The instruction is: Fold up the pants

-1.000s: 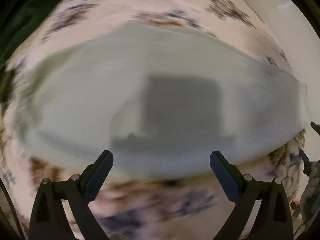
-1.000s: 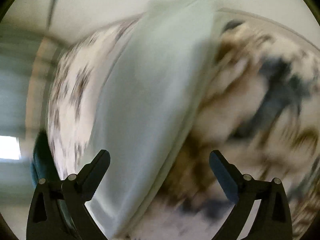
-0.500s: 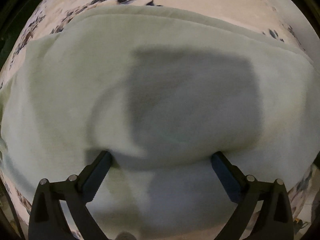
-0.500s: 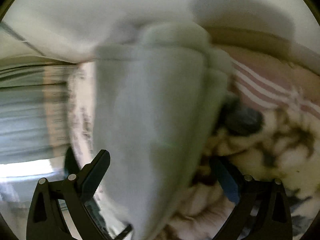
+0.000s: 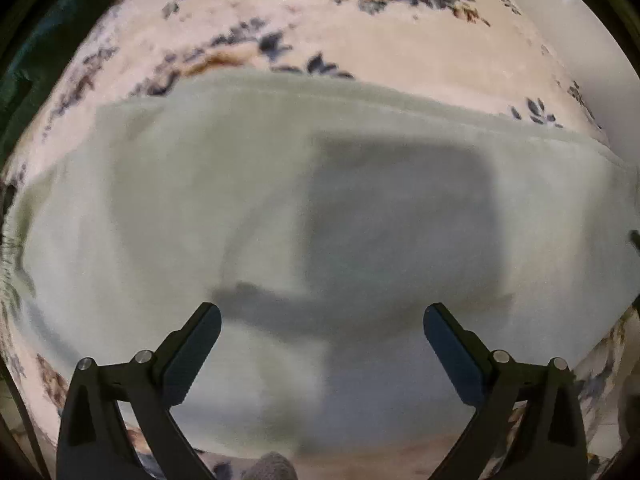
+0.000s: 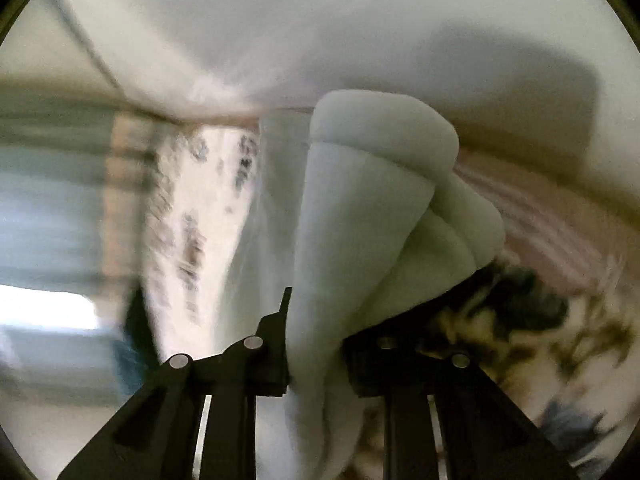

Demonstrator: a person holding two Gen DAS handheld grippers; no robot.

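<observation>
The pale green pants (image 5: 248,208) are spread flat on a floral blanket (image 5: 304,12), which is seen all round them. On the far side of the pants from the left gripper (image 5: 322,332) a white wall (image 5: 612,92) is met; a dark green cloth (image 5: 36,44) is seen off their left end. The left fingers are spread wide above the pants, nothing gripped. The right gripper (image 6: 316,344) has just been closing and a bunched fold of pants (image 6: 360,216) is pinched between its fingers, hiding much of the blanket (image 6: 520,344) behind.
</observation>
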